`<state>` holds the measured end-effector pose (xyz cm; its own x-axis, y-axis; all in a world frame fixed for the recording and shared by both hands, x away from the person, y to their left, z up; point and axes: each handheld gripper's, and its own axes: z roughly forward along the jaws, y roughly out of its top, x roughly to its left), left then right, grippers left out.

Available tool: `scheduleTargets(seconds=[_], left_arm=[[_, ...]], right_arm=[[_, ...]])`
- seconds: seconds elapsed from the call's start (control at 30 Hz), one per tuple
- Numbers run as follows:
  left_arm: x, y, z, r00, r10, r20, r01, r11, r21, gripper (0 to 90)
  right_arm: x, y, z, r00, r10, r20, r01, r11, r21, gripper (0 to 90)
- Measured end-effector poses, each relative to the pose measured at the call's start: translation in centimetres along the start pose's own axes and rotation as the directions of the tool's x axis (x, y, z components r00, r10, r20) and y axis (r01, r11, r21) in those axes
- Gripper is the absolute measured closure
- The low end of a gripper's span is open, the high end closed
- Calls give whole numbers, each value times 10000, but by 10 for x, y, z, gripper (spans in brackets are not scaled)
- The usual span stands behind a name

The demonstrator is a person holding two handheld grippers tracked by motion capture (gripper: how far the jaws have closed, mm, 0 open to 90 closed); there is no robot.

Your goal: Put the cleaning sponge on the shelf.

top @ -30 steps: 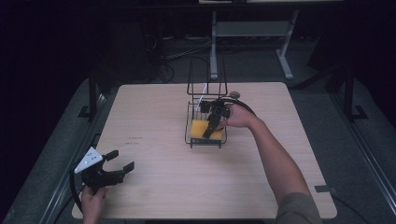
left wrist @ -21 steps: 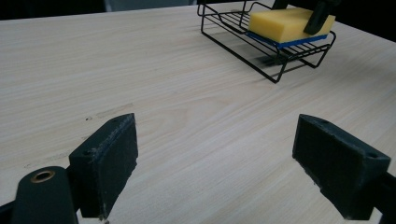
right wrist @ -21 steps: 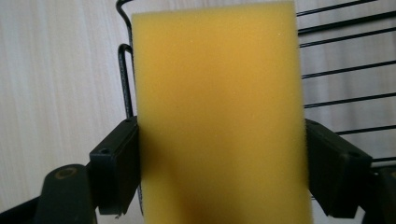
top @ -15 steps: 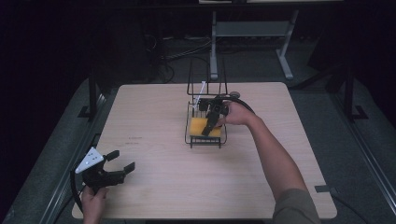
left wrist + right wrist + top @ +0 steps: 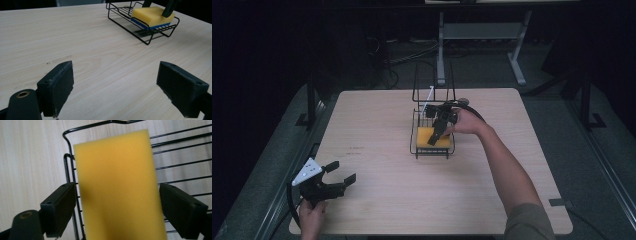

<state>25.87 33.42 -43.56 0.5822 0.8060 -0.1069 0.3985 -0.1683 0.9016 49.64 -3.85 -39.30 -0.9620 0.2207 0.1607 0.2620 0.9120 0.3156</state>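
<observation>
Hovering spread over yellow sponge (image 5: 117, 187) lying between right gripper (image 5: 117, 212) jaws, inside wire rack (image 5: 68, 167); left gripper (image 5: 116, 87) gaping, well apart.

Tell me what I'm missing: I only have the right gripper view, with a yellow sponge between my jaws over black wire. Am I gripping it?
Observer: No. The right gripper stands open, with a gap between each jaw and the sponge.
Operator: Does the sponge have another layer?
Observer: Yes. The left gripper view shows a blue layer under the yellow.
Operator: What is the wire part of?
Observer: A black wire rack with a tall upright frame at its far end, standing near the middle of the table.
Operator: Where is the other gripper?
Observer: The left gripper is open over the table's near left corner, holding nothing.
</observation>
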Motion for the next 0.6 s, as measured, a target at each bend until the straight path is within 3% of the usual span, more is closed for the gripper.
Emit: scheduleTargets(seconds=[0.27, 0.33, 0.47, 0.6], left_arm=[[-2, 0, 0, 10000, 35, 39, -35, 10000, 16, 134], [-2, 0, 0, 10000, 18, 35, -18, 10000, 12, 134], [-2, 0, 1, 10000, 0, 74, 0, 10000, 11, 134], [-2, 0, 2, 10000, -13, 63, 13, 10000, 14, 134]], right_arm=[[0, -12, -9, 9995, 220, 206, -216, 9996, -195, 158], [-2, -18, -9, 9988, 466, 159, -459, 9981, -420, 159], [-3, -27, -14, 9964, 810, 238, -801, 9961, -357, 161], [-2, -33, -18, 9966, 755, 343, -742, 9965, -372, 161]])
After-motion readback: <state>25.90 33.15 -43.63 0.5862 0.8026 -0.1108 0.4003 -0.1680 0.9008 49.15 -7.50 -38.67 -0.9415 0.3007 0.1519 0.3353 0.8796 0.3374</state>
